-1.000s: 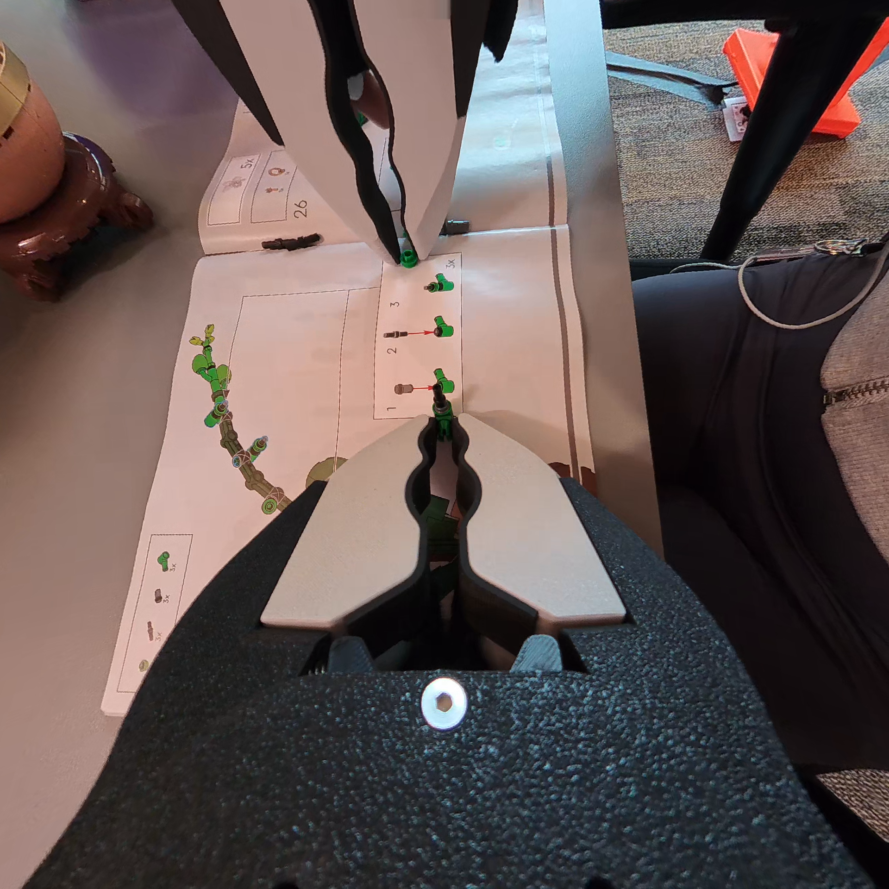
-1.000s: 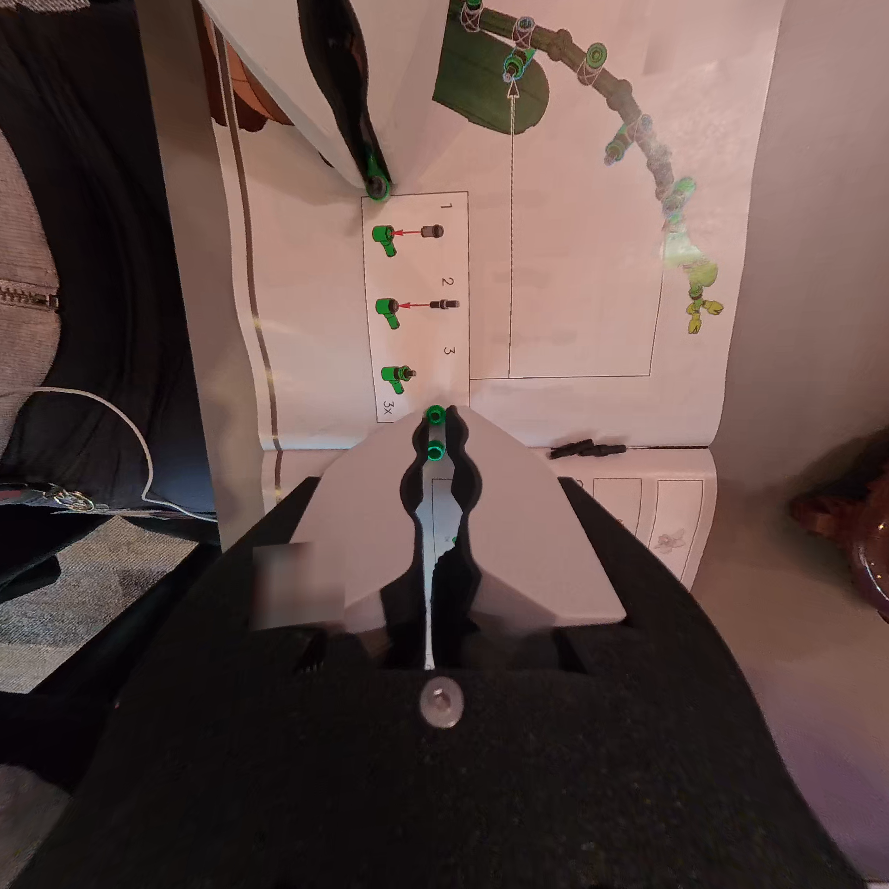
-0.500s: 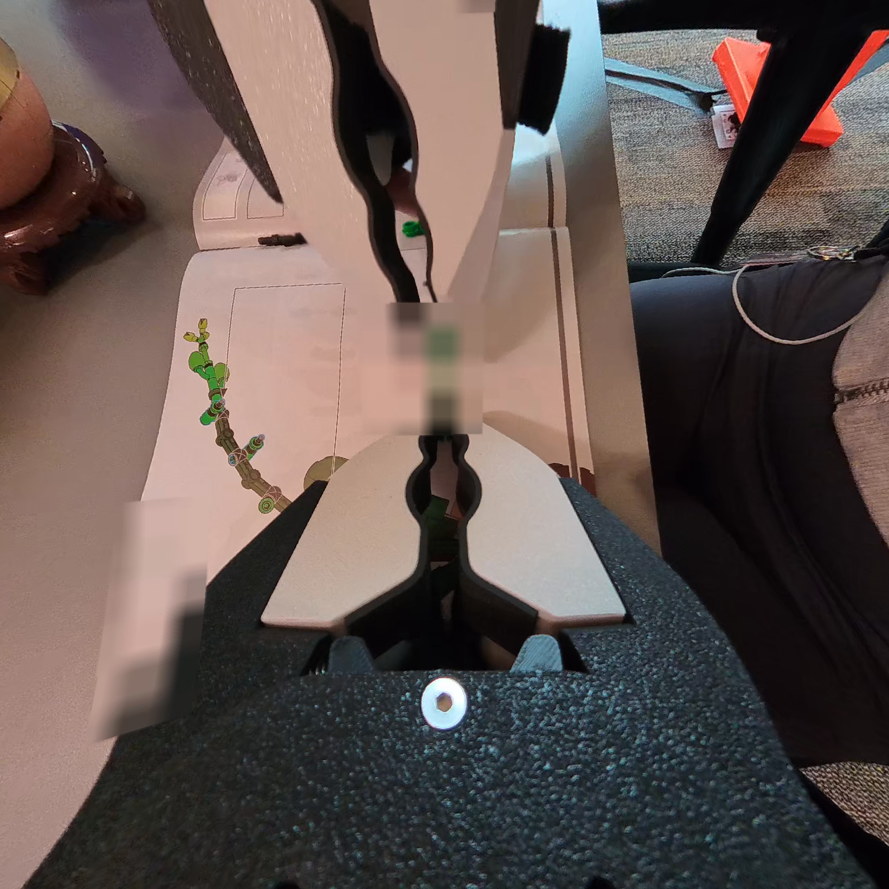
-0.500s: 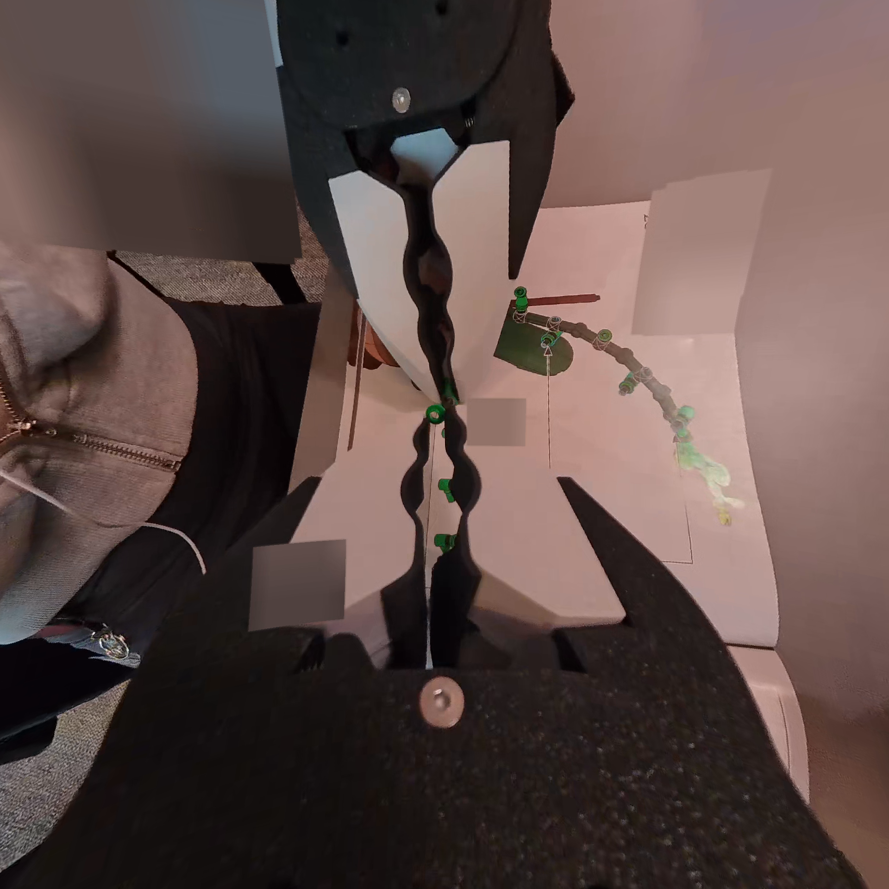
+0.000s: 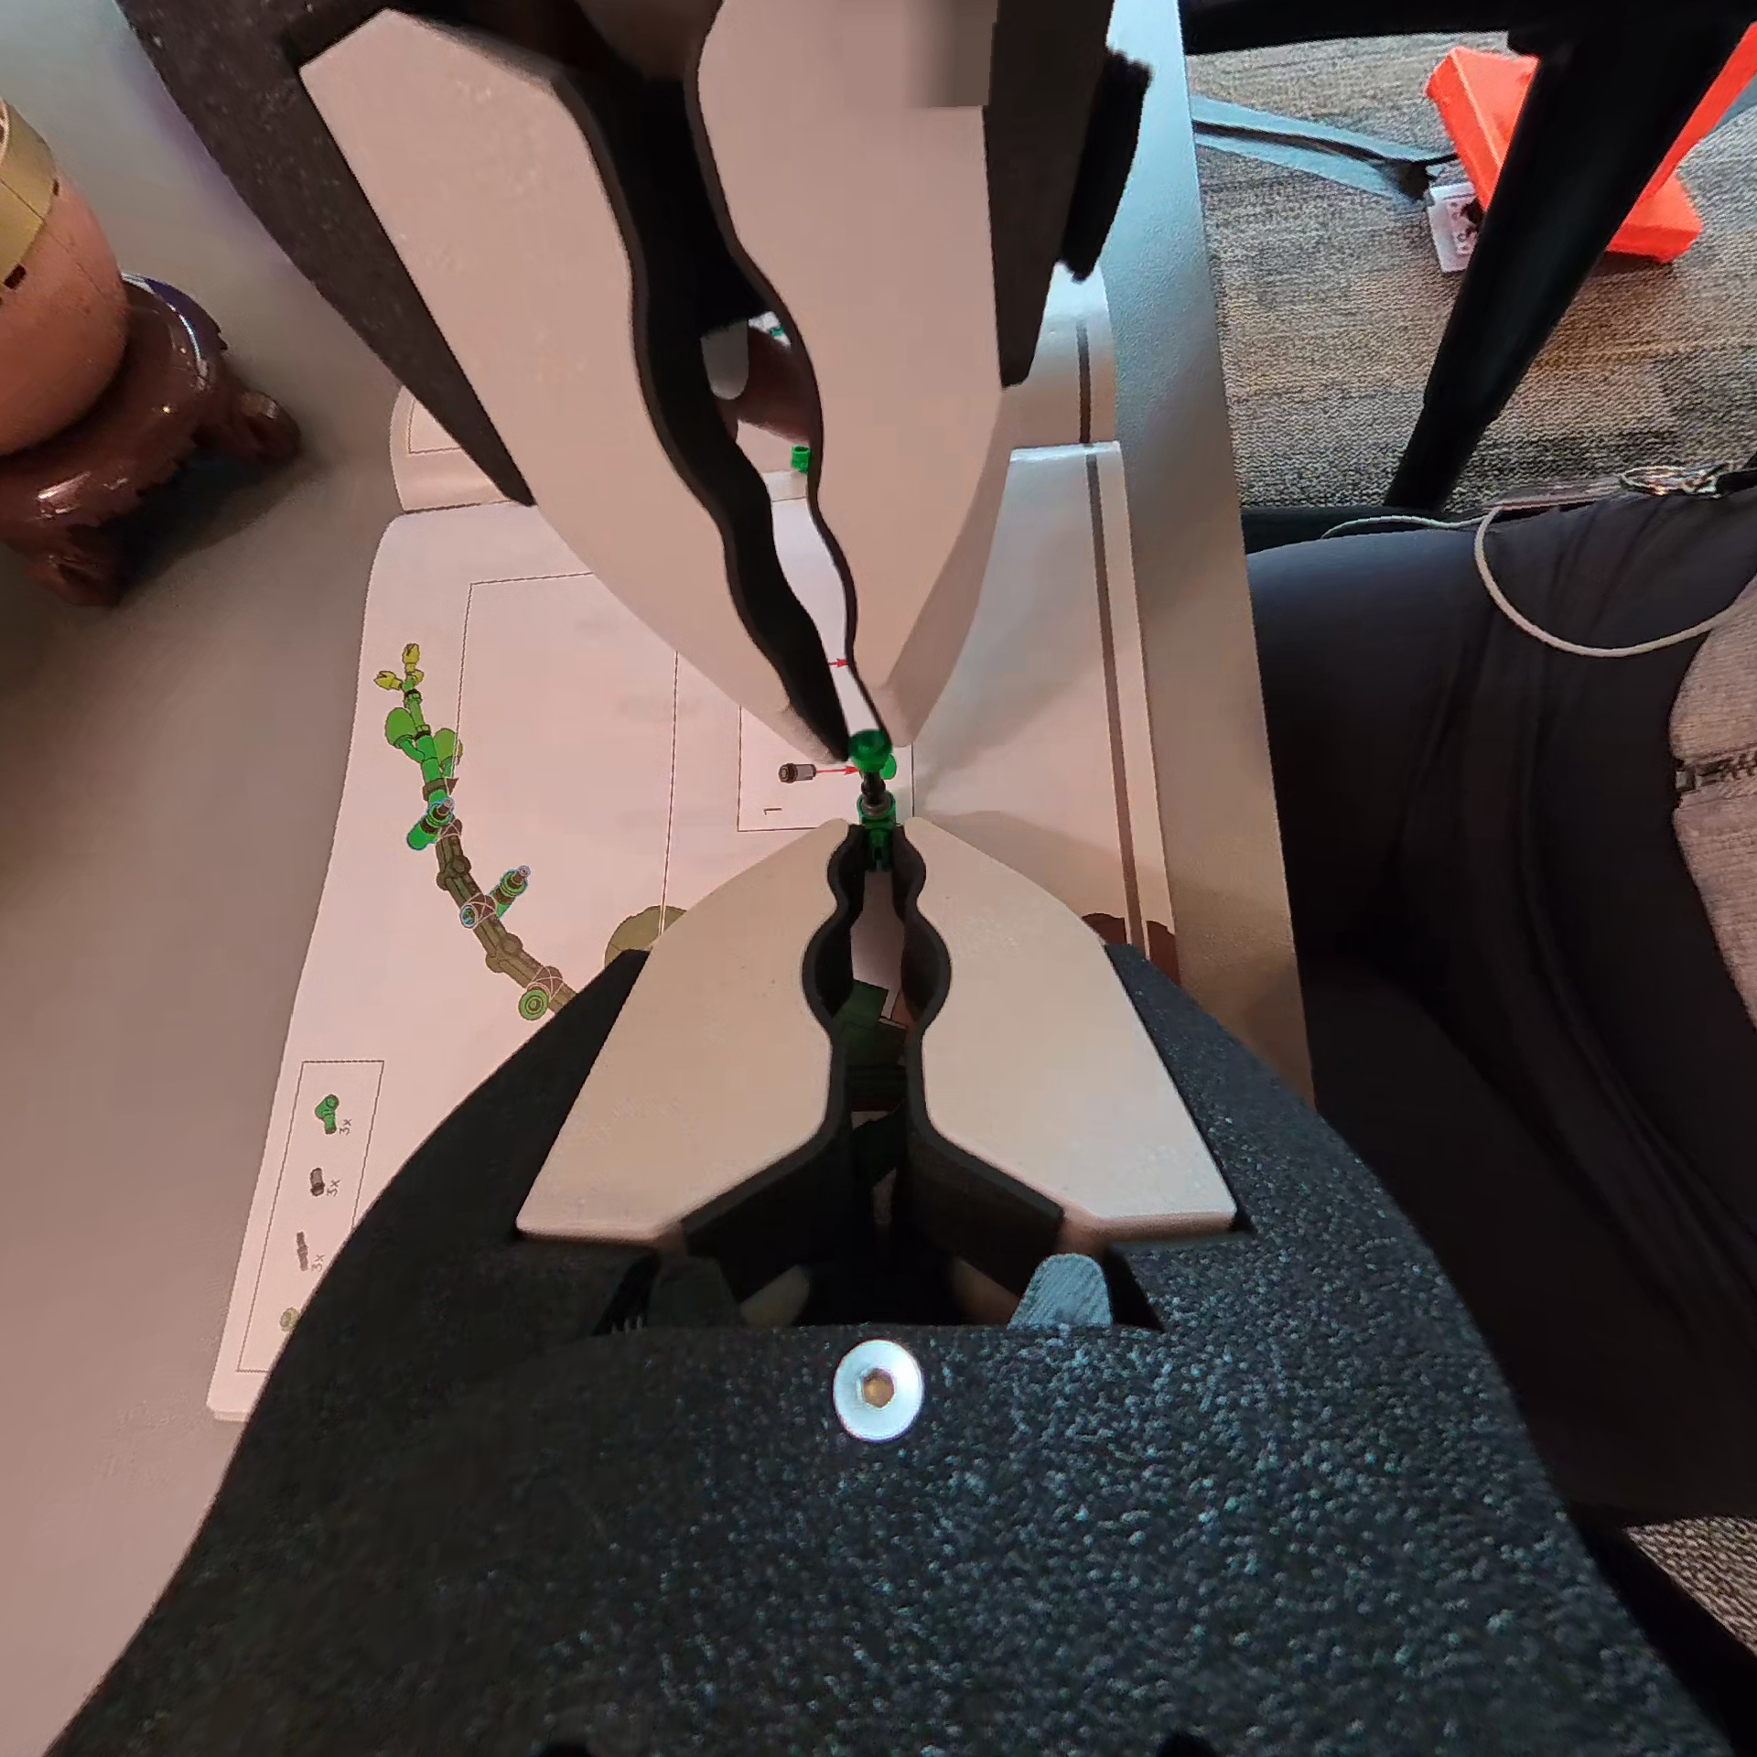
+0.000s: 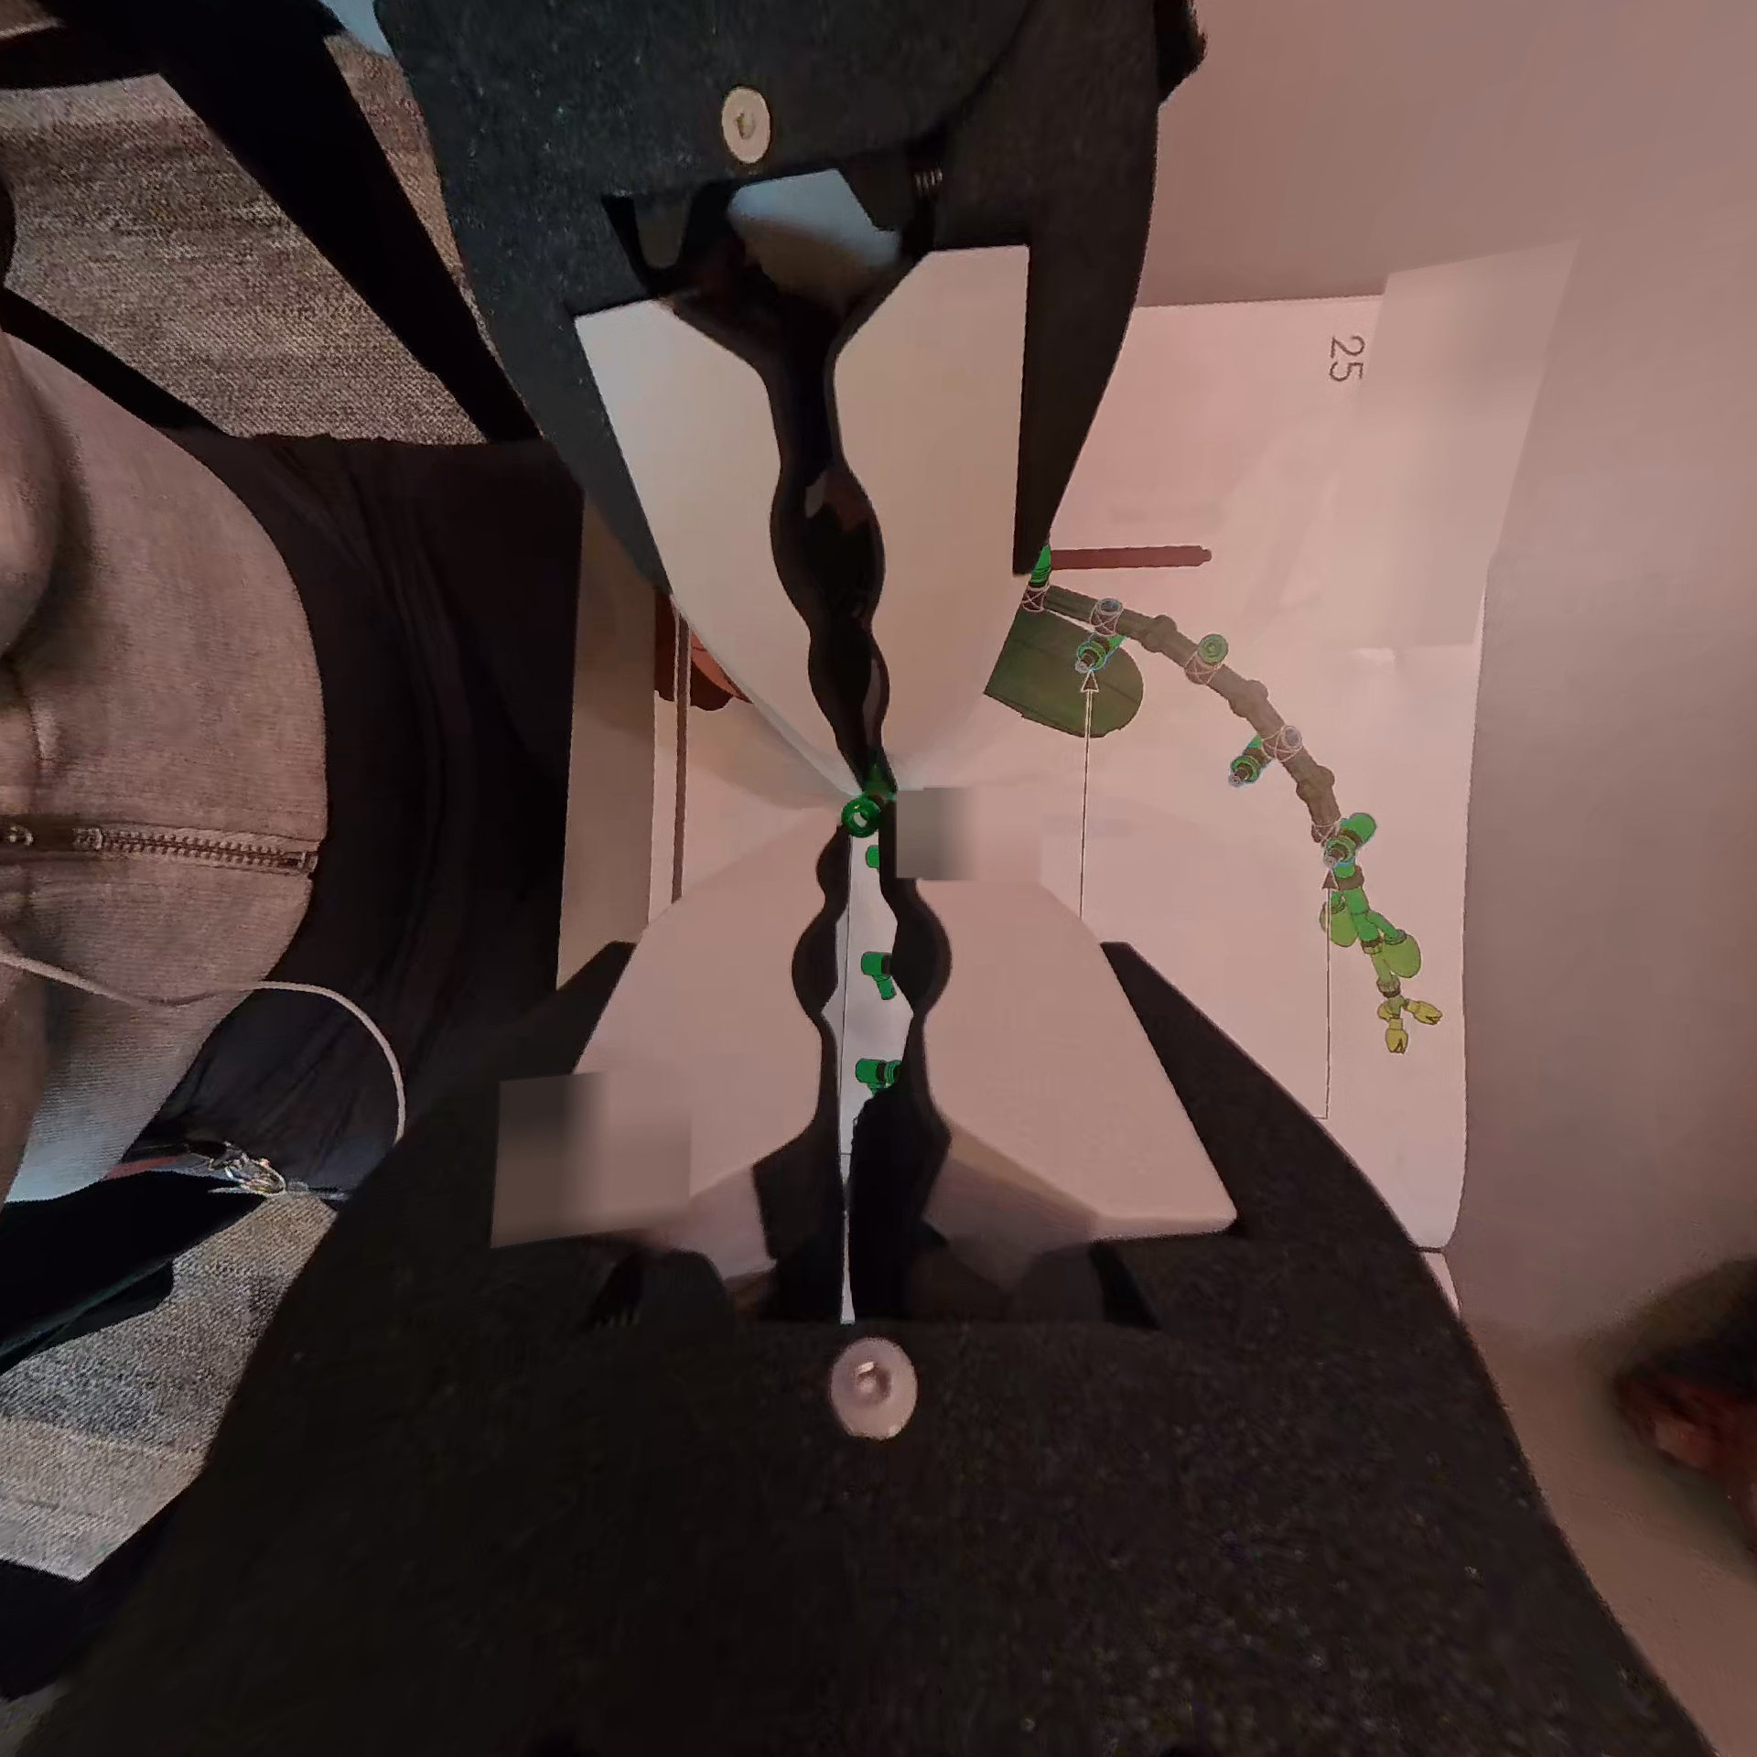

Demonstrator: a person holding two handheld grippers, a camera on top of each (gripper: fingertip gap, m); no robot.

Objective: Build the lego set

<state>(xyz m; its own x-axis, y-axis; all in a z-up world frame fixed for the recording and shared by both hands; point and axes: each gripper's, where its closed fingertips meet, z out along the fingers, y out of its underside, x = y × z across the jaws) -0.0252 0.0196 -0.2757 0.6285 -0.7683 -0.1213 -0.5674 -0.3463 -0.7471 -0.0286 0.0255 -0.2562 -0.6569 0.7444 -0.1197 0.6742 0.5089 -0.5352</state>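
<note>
My left gripper (image 5: 877, 837) is shut on a small green piece (image 5: 877, 825) with a black pin (image 5: 871, 784) sticking out forward. My right gripper (image 6: 863, 841) is shut on a green ring-ended connector (image 6: 860, 816). The two grippers point at each other, tip to tip, above an open instruction booklet (image 5: 570, 713). In the left wrist view the right gripper (image 5: 867, 737) comes down from the top, and its connector (image 5: 869, 751) sits on the end of the pin. In the right wrist view the left gripper (image 6: 875, 775) reaches in from the top.
The booklet lies on a grey table (image 5: 143, 856) near its right edge. A brown and pink pot-shaped model (image 5: 86, 380) stands at the left. A loose green part (image 5: 799, 458) lies farther up the booklet. A person's dark-clothed lap (image 5: 1521, 856) is beside the table edge. The tips of both grippers are at nearly the same place.
My right gripper lifted its green connector off the booklet and brought it to my left gripper's tip. The connector now meets the black pin. Both grips stayed shut.
</note>
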